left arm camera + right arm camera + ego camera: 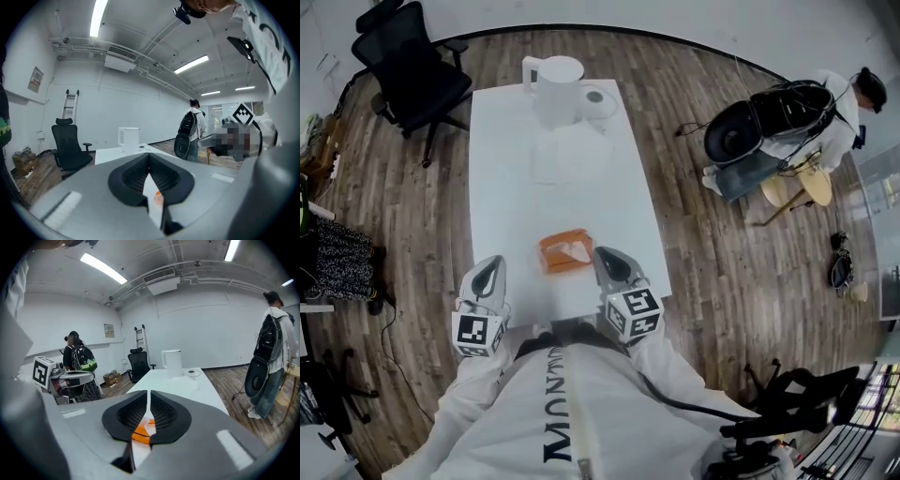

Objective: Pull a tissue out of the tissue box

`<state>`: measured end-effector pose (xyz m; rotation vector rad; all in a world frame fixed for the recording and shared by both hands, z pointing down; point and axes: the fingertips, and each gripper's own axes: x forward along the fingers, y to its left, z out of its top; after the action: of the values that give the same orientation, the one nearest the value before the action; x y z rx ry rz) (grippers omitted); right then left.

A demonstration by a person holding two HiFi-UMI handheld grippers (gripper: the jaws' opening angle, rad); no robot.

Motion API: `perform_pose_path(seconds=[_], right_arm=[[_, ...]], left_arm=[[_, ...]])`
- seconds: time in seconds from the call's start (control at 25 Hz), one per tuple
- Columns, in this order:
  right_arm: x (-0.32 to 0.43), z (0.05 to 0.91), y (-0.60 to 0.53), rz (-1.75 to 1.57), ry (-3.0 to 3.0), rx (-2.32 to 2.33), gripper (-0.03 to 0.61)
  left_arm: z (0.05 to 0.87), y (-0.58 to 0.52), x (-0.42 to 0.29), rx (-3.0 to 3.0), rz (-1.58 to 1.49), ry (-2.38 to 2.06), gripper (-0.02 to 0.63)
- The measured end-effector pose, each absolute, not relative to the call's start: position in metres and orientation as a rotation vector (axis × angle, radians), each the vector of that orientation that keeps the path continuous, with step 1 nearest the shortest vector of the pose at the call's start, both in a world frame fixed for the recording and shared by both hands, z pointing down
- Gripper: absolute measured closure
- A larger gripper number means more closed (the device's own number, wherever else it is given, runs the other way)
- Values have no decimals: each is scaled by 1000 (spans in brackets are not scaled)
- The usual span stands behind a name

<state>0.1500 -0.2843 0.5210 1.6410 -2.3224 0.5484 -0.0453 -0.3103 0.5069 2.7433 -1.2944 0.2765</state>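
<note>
Presumably I'm lining up the reach, holding the left gripper [491, 264] and right gripper [605, 255] shut, empty, near the tissue box [565, 251], needing jaws opened next.

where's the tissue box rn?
Head view: the tissue box sits at the near end of the table, between the left gripper and the right gripper, closer to the right.

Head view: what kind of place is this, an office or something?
Probably an office or lab room: a black swivel chair beside a long white table on wood-plank flooring, with strip lights overhead.
</note>
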Motion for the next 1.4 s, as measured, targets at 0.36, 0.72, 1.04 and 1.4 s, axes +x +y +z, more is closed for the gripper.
perform_pose_path(seconds=[0.36, 0.72, 1.04, 1.4], right_arm=[[137, 545, -298, 566, -2342, 1389, 492], [115, 590, -306, 529, -2269, 1081, 454], [105, 634, -314, 550, -2170, 938, 454], [95, 667, -317, 606, -2119, 840, 453]], left_arm=[[507, -307, -39, 2691, 282, -1381, 615], [510, -297, -34, 2652, 273, -1435, 615], [511, -289, -36, 2610, 260, -1486, 615], [513, -280, -41, 2583, 270, -1534, 615]])
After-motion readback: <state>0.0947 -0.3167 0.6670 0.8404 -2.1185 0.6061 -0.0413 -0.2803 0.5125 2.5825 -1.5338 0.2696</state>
